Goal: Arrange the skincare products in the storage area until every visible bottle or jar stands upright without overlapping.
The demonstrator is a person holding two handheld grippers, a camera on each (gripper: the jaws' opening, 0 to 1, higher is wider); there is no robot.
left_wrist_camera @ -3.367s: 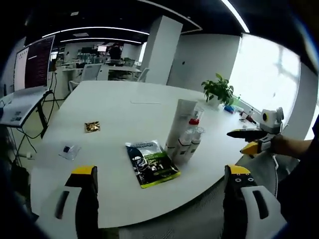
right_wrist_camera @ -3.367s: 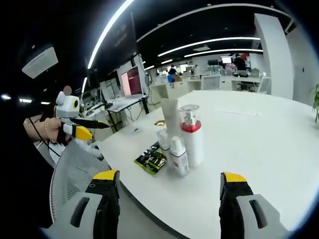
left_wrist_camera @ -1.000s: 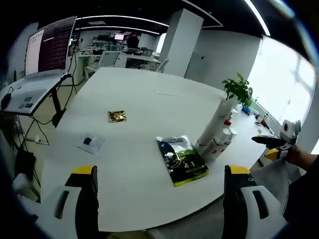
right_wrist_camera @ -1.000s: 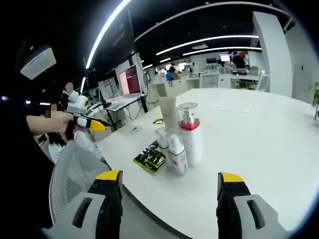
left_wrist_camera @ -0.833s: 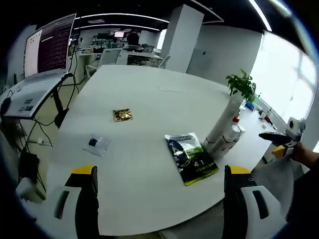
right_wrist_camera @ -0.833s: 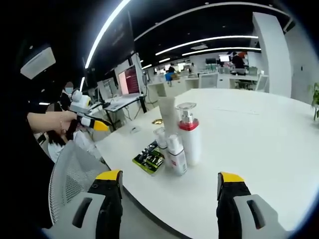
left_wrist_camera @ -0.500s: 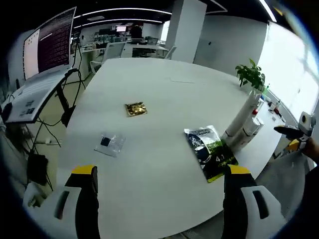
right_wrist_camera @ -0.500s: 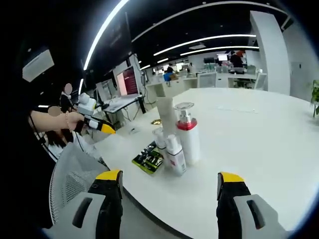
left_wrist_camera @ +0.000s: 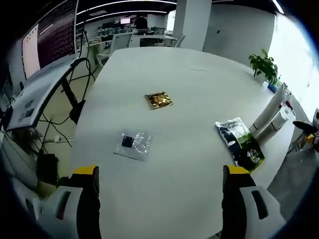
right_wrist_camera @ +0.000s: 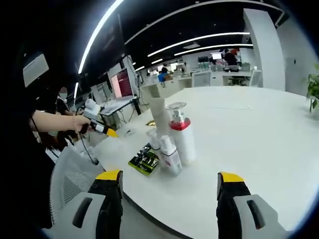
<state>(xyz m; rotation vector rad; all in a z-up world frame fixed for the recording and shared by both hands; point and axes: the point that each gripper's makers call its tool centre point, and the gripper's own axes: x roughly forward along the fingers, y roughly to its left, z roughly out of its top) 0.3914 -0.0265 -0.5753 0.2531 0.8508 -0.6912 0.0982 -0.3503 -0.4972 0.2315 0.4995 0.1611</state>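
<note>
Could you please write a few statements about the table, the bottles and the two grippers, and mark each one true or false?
1. The pump bottle with the red collar stands upright on the white table. True.
2. The green and black packet stands on its edge. False: it lies flat on the table beside the bottles.
3. The left gripper holds the gold sachet. False: its jaws stand apart and empty, and the sachet lies further off on the table.
4. A clear packet lies nearer the left gripper than the gold sachet does. True.
5. The right gripper is shut on a bottle. False: its jaws are apart, short of the bottles.
</note>
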